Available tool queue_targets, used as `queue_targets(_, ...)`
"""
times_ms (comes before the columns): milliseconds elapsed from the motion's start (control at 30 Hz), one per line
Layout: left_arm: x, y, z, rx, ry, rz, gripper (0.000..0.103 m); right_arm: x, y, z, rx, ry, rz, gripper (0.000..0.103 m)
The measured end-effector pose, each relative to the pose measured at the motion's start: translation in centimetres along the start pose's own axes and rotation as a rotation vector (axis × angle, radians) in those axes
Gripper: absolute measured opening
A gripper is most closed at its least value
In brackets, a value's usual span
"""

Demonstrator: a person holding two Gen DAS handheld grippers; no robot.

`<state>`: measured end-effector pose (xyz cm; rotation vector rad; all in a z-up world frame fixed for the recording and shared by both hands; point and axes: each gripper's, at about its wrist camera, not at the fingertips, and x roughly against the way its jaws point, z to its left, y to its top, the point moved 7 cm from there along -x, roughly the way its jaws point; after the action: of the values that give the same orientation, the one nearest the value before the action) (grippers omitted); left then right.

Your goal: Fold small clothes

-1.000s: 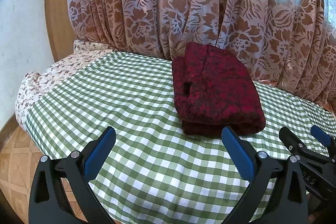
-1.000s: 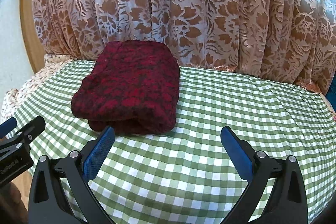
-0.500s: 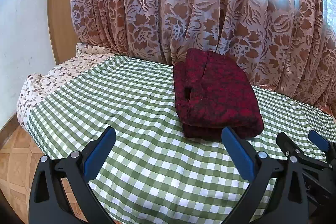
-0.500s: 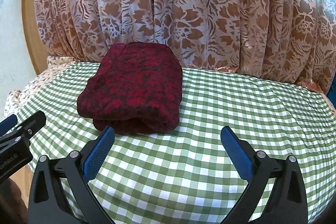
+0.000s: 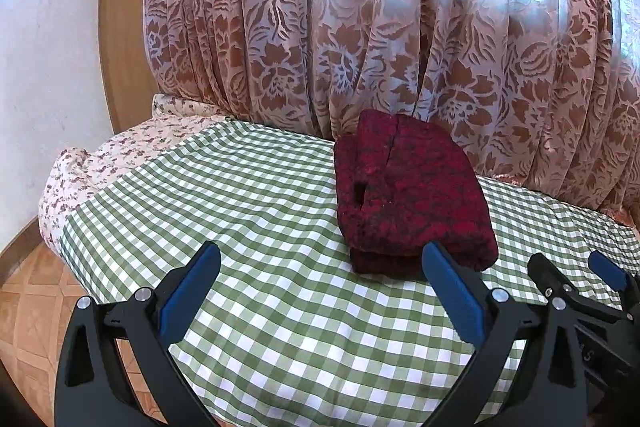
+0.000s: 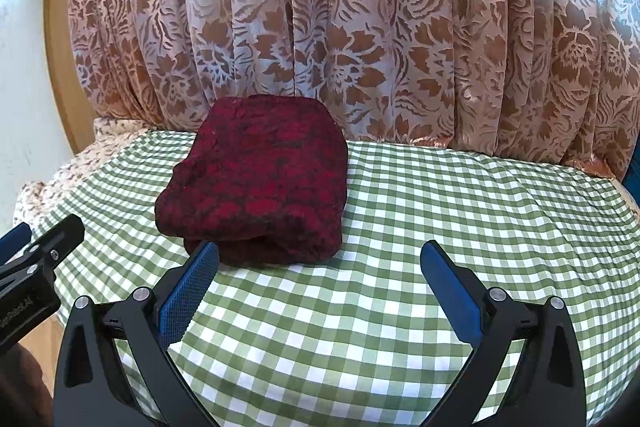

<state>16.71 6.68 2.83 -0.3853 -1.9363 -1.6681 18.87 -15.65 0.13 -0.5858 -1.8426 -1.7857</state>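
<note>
my left gripper (image 5: 320, 271) is spread wide w/ nothing between its blue pads, hovering over the near part of the green checked cloth (image 5: 248, 195). my right gripper (image 6: 320, 267) is spread wide too, also empty. the dark red garment (image 6: 260, 179) lies folded in a thick stack on the cloth, far side, just in front of the floral curtain (image 6: 360, 47). both grippers sit near its front edge, not touching.

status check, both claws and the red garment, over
Left claw open, empty. Right claw open, empty, clear of the cloth. Dark red garment folded in a compact stack on the green checked cover. Nothing in the way.
</note>
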Motion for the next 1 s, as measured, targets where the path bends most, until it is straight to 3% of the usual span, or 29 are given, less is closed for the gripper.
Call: queue_targets(1000, 0.2, 0.0, 0.8, 0.01, 0.012, -0.008, 0.1, 0.1, -0.1, 0.5, 0.009, 0.011, -0.003, 0.1)
